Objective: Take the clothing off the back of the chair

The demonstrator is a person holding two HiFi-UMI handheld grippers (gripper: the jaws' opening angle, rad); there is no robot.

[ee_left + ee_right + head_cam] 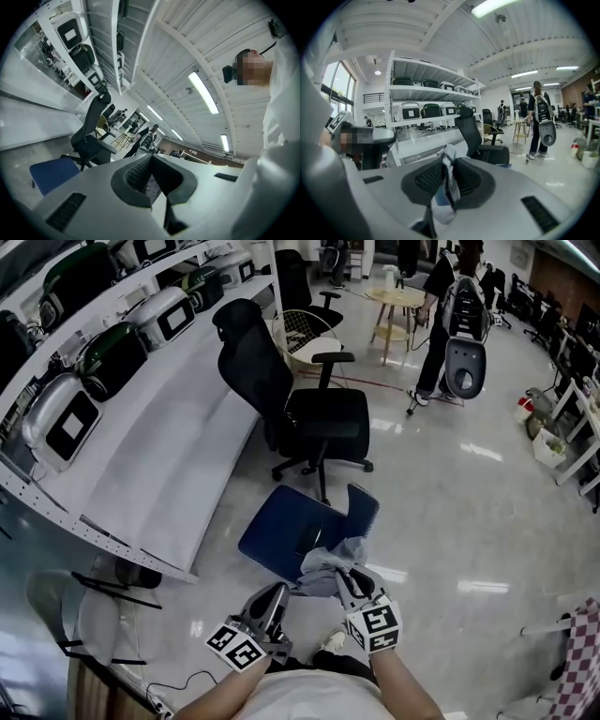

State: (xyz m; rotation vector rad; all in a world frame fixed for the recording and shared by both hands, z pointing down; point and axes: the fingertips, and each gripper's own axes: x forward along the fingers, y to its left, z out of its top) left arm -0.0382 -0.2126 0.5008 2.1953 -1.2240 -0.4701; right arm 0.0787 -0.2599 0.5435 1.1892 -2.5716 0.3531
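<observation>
The right tongs (pixel 348 576) pinched the grey clothing (pixel 324 567), bunched at their tips. Just left, the left tongs (pixel 279 594) were pressed together at the tips; we could not tell if they caught cloth. Just beyond both lay the blue chair (pixel 281 526), near its seat edge. Farther ahead stood a black office chair (pixel 323 423). A white bench (pixel 159 474) edged the left, and open glossy floor (pixel 469 502) spread right.

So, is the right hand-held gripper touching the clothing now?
Touching. The right gripper view shows the right hand-held gripper with its jaws closed on the clothing, and the fabric hangs out below the pads.
</observation>
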